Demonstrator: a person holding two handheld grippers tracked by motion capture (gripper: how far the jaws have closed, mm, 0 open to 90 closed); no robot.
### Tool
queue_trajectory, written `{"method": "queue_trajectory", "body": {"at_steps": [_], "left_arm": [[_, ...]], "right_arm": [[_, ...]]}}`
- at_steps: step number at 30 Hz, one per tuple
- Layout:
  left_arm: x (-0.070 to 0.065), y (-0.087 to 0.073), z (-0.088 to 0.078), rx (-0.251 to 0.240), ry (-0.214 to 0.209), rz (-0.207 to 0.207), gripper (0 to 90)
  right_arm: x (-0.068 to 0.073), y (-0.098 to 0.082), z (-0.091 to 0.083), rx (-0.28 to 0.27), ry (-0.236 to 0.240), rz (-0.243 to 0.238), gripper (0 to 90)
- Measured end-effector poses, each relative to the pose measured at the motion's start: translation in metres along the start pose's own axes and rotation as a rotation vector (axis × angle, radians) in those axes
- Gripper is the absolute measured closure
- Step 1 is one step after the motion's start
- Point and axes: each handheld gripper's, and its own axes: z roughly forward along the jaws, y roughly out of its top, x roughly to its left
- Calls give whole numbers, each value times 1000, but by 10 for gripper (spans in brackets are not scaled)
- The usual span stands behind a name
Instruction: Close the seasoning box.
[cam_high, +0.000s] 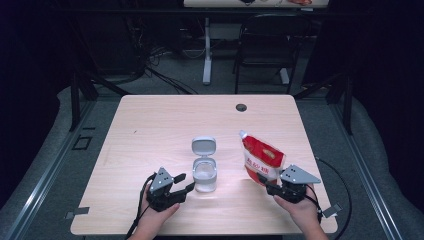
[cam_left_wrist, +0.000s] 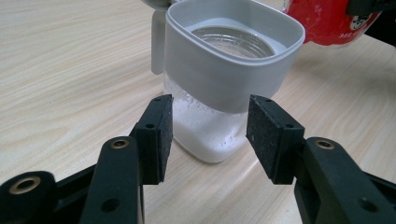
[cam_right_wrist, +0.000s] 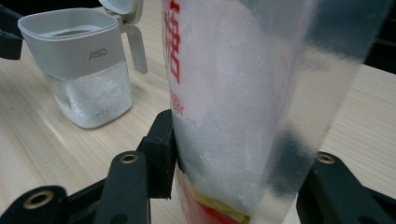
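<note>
Jar (cam_high: 205, 176): near table's (cam_high: 150, 125) front middle, lid (cam_high: 204, 145) flipped open behind, white grains filling the clear lower part.
Pouch (cam_high: 261, 159): red and white, upright, tilted, just right of jar.
Right gripper (cam_high: 270, 188): clamped on pouch's lower end.
Left gripper (cam_left_wrist: 209, 135): jaws wide apart, flanking jar's base, pads clear of it.

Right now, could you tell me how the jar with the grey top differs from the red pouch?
The jar is rigid and stands on the table with its flip lid open; the red pouch is soft, tilted, with a small white spout. The jar sits ungripped before the open left gripper; the pouch is clamped in the right gripper. Both hold white granules.
</note>
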Motion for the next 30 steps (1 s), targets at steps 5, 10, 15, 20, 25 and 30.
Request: {"method": "queue_trajectory", "body": {"at_steps": [5,10,15,20,25,30], "left_arm": [[0,0,-2,3,-12,10,516],[0,1,-6,-10,-17,11,516],[2,2,-9,-21,-26,8,515],[4,3,-13,-26,-28,13,516],[5,7,-16,-26,-32,10,516],[6,7,-17,-24,-26,18,516]], "right_arm": [[0,1,-1,6,0,-4,523],[2,5,-4,2,12,2,523],[7,14,-10,-9,33,-31,524],[8,22,-15,-11,49,-44,524],[7,33,-22,-16,35,-83,524],[10,43,-28,-7,-13,-162,525]]}}
